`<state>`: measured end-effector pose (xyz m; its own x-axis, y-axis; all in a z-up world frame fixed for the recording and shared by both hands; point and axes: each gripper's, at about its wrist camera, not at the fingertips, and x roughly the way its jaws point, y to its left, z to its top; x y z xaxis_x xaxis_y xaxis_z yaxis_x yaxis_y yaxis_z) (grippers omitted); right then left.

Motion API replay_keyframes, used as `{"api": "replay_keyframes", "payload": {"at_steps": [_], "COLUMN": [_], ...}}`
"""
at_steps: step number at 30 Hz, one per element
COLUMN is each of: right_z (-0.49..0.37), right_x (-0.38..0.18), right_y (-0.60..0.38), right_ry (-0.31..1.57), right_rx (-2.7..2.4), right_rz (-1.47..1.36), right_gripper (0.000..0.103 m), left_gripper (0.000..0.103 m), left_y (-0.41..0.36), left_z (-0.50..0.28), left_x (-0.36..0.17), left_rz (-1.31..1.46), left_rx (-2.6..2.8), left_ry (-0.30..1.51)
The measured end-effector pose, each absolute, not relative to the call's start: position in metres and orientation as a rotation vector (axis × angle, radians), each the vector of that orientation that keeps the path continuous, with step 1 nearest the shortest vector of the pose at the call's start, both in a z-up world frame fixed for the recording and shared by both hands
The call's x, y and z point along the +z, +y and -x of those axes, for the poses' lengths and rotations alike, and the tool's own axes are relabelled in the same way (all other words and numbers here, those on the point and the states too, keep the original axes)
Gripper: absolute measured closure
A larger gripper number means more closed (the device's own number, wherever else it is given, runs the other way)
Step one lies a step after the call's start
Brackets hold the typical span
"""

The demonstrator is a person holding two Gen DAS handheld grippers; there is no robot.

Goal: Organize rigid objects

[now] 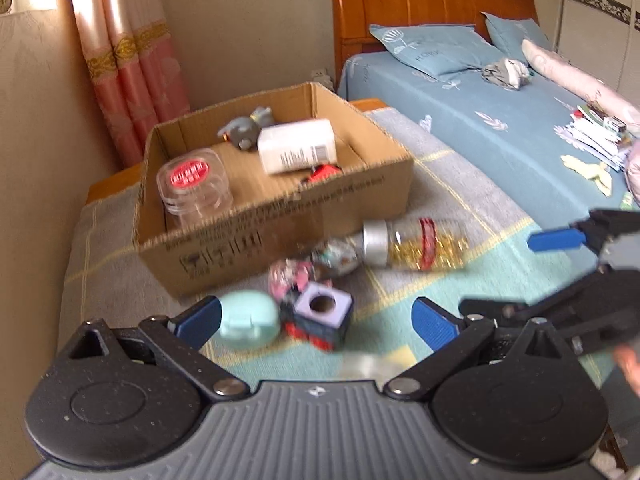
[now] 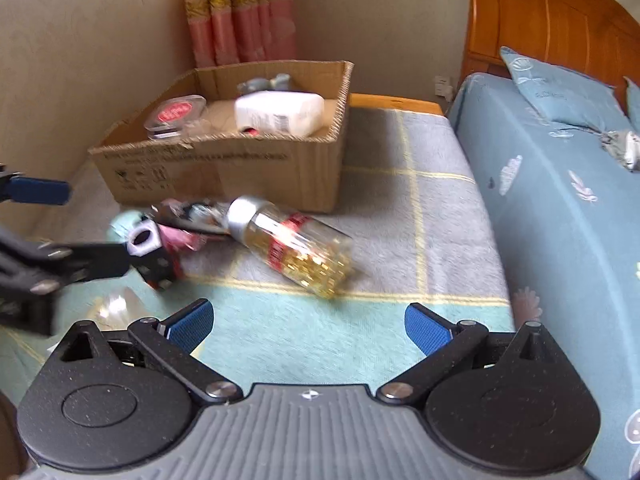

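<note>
An open cardboard box on a checked blanket holds a clear jar with a red lid, a white bottle and a grey toy. In front of it lie a glass bottle with a silver cap and gold contents, two small patterned balls, a dark cube with a purple holed top and a mint green case. My left gripper is open, low over the cube and case, gripping nothing. My right gripper is open and empty, just short of the glass bottle.
A bed with a blue sheet, pillows and a wooden headboard runs along the right. Papers lie on it. A beige wall and pink curtain stand behind the box. A small clear object lies near the left gripper.
</note>
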<state>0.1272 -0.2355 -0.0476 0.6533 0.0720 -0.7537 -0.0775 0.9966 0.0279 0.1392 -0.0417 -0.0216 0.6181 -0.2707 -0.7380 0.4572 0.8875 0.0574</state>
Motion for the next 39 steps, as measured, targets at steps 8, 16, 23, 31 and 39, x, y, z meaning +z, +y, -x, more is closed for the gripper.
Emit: {"api": "replay_keyframes", "payload": {"at_steps": [8,16,23,31,39], "right_z": [-0.120,-0.122,-0.124,-0.124,-0.125], "right_x": [-0.064,-0.070,-0.071,-0.073,-0.084], "right_y": [-0.247,-0.245,-0.244,-0.247,-0.244], "right_ry": [0.892,0.905,0.909,0.915,0.929], "right_rx": [0.071,0.078,0.077,0.073,0.071], "right_rz": [-0.002,-0.015,-0.014,-0.017,-0.002], "right_gripper": [0.000,0.000,0.000,0.000,0.000], "left_gripper": [0.002,0.002,0.002,0.002,0.002], "left_y": [-0.025,-0.014,0.005,0.027,0.006], "left_z": [-0.098,-0.094,-0.103,-0.123,-0.109], "left_x": [-0.049,-0.074,-0.078,-0.078,-0.079], "left_rz": [-0.271,-0.253,-0.218,-0.189,-0.167], "left_rx": [-0.458,-0.401,-0.333,-0.243,-0.385], "left_ry": [0.849,0.911,0.915,0.900,0.924]}}
